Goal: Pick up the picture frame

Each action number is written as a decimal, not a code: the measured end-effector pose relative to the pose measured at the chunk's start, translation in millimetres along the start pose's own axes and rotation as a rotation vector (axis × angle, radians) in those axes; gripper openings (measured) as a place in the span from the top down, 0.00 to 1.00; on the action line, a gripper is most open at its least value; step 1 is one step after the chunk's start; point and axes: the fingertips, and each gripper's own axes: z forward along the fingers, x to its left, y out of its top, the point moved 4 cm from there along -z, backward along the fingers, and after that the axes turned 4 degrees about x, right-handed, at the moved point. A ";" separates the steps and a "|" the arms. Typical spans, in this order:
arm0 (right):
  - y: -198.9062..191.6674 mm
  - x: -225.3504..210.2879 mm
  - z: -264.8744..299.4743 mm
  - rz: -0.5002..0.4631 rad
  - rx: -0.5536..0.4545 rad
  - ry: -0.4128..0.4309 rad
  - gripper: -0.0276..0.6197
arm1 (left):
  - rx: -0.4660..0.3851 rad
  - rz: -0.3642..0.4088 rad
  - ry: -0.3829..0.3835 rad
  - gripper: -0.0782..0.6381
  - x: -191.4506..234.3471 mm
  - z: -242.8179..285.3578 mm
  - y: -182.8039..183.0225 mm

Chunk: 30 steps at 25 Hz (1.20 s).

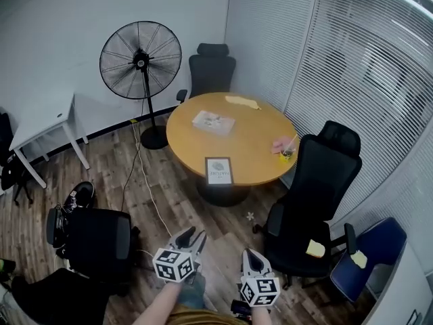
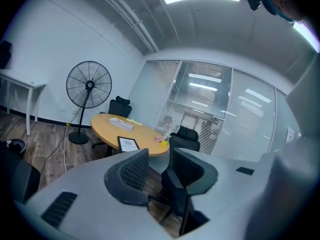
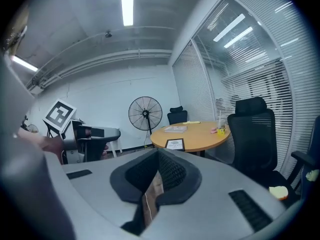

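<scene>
frame (image 1: 218,170): portrait, long axis pointing away, near edge of table (image 1: 257,147)
left gripper (image 1: 191,234): spread, empty
right gripper (image 1: 252,254): pressed together

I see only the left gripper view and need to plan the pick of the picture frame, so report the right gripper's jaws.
Observer: The right gripper is shut, with nothing between its jaws.
Operator: Say where both grippers hang relative to the table.
Observer: In the head view, the left gripper and the right gripper are both over the wooden floor. They are well short of the round table and the picture frame.
Operator: Name what lies beyond my right edge.
Observer: A blue chair stands beside the black office chair, and a small yellow item lies on the black chair's seat.
</scene>
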 end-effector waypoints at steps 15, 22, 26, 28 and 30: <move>88.9 -56.9 238.6 -0.008 0.025 -0.041 0.94 | 0.023 -0.041 -0.026 0.66 147.3 186.3 119.4; 111.9 -60.9 295.9 -0.048 0.030 -0.068 0.94 | 0.057 -0.095 -0.053 0.66 190.4 227.6 128.9; 115.9 -79.4 308.4 -0.035 0.044 -0.108 0.94 | 0.087 -0.104 -0.062 0.66 199.7 246.9 128.1; 114.1 -88.2 313.9 -0.018 0.050 -0.125 0.94 | 0.092 -0.103 -0.063 0.66 203.2 253.9 130.2; 110.7 -91.8 319.0 -0.009 0.052 -0.124 0.94 | 0.088 -0.109 -0.056 0.66 207.6 258.5 131.5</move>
